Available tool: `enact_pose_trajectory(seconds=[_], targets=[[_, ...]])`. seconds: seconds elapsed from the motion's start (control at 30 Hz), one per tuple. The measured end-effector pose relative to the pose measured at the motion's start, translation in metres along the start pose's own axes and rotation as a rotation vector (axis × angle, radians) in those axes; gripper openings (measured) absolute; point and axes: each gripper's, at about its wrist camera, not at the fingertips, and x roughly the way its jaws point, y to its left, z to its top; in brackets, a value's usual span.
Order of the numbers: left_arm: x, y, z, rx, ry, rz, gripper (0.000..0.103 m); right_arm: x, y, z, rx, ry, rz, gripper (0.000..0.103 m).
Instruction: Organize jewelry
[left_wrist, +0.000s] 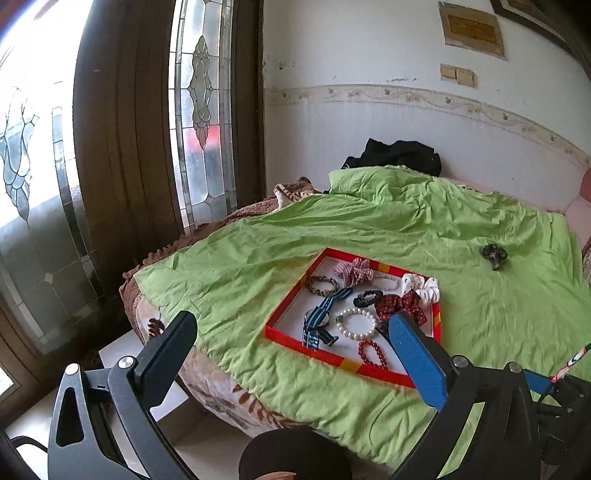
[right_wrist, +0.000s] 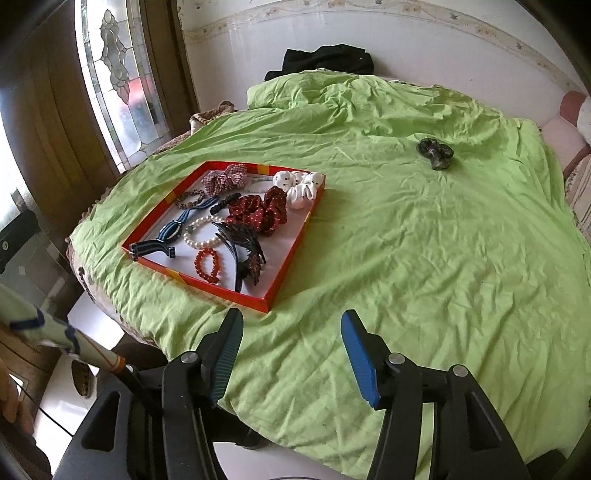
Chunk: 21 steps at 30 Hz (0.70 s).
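Observation:
A red-rimmed tray (right_wrist: 288, 266) (left_wrist: 317, 352) lies on the green bedspread (right_wrist: 424, 258). It holds a pearl bracelet (right_wrist: 201, 242), a red bead bracelet (right_wrist: 210, 264), a striped watch (right_wrist: 171, 230), scrunchies and a black hair clip (right_wrist: 243, 247). A dark scrunchie (right_wrist: 436, 151) (left_wrist: 493, 254) lies alone on the bedspread, far right of the tray. My left gripper (left_wrist: 293, 325) is open and empty, near the tray's front edge. My right gripper (right_wrist: 291, 321) is open and empty, just in front of the tray's near corner.
The bed (left_wrist: 207, 373) meets a white wall at the back, with black clothing (right_wrist: 328, 59) there. A stained-glass window and wooden frame (left_wrist: 122, 129) stand at the left. A white stool (left_wrist: 147, 369) is beside the bed.

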Motion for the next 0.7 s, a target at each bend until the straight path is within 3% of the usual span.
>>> enact_pose_trajectory(seconds=[0.27, 0.7], targets=[[0.015, -0.005, -0.005, -0.014, 0.087, -0.012, 0.103, 0.001, -0.004, 0.000, 0.003, -0.011, -0.032, 0.065], [0.050, -0.020, -0.029, 0.051, 0.198, -0.013, 0.103, 0.018, -0.009, 0.001, 0.011, 0.017, -0.069, 0.067]])
